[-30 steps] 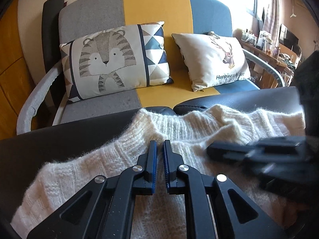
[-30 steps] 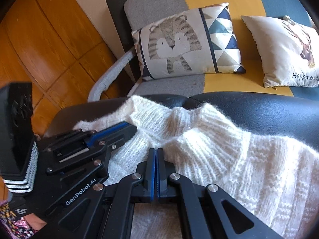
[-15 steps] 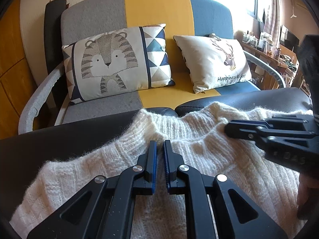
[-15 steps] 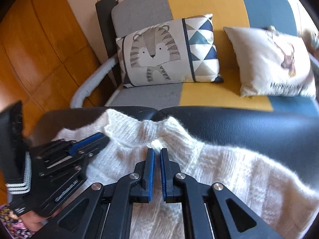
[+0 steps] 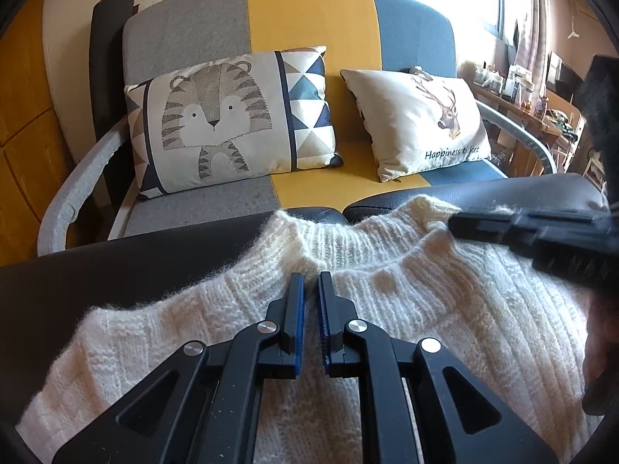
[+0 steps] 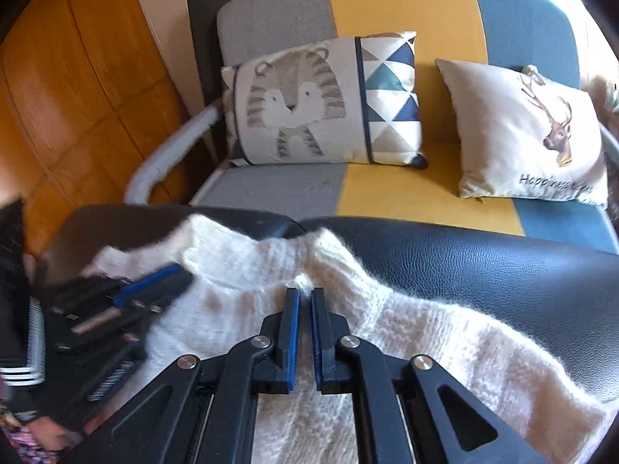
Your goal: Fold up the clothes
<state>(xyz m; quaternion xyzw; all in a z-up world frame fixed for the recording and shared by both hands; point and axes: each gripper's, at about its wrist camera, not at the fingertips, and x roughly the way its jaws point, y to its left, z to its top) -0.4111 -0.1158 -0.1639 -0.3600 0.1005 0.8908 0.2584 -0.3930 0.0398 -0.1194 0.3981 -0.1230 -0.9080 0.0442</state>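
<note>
Sweater (image 5: 406, 309): lay flat on black leather bench (image 6: 503, 270), collar at the far edge; bare leather lay open at both sides.
Left gripper (image 5: 311, 278): hovered over the collar, jaws a narrow slit apart, nothing between them.
Right gripper (image 6: 304, 294): jaws shut a second before, now slightly parted at the collar, empty.
Texture: fuzzy cream ribbed knit.
Beyond: sofa (image 5: 309, 19) in grey, yellow, blue; tiger pillow (image 5: 228, 123), deer pillow (image 5: 418, 120).
</note>
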